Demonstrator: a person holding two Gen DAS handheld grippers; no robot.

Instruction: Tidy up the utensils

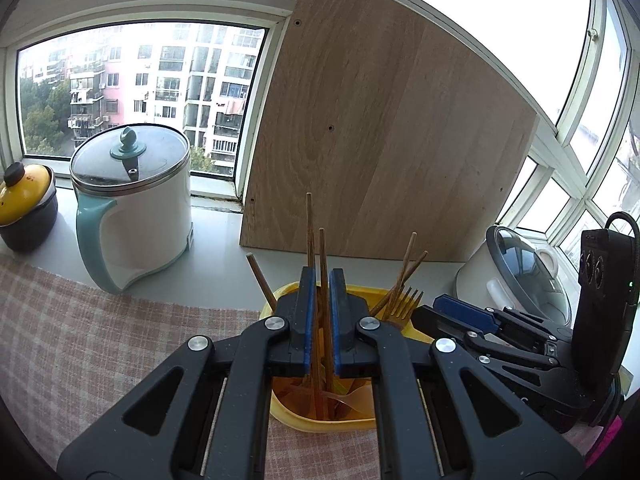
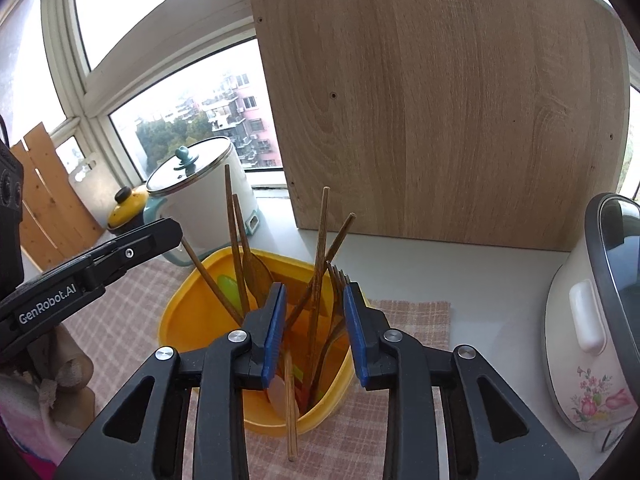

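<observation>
Left gripper [image 1: 321, 280] is clamping two chopsticks [image 1: 323, 264] standing in the yellow container [image 2: 192, 312] on the checked cloth [image 1: 100, 332]; right gripper [image 2: 315, 300] is hovering with fingers apart over the fork [image 2: 339, 280]. Risk: a tilted lift is likely dragging neighbouring utensils or tipping the container.

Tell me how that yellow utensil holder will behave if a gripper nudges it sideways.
The yellow holder looks like thin plastic, so probably light. Long chopsticks and a fork lean out above its rim, so it may tip. The checked cloth beneath may bunch rather than let it slide.
</observation>
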